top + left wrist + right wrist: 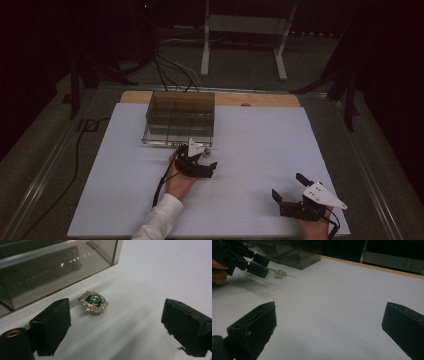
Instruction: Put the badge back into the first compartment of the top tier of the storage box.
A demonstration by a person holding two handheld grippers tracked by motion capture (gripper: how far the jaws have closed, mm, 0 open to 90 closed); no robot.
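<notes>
Left gripper view: approach to brooch (93, 302) beside box (50, 270).
Left hand-held gripper (116, 322) jaws apart, brooch ungripped; next: lower, straddle, clamp. Right hand-held gripper (328, 327) apart, idle.

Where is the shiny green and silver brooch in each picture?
High view: the brooch is a tiny glint at the near right corner of the smoked clear box.
Left gripper view: centre, on the white sheet just past the open jaws.
Right gripper view: upper left, before the box.
Shared landmark: that box's corner.
</notes>
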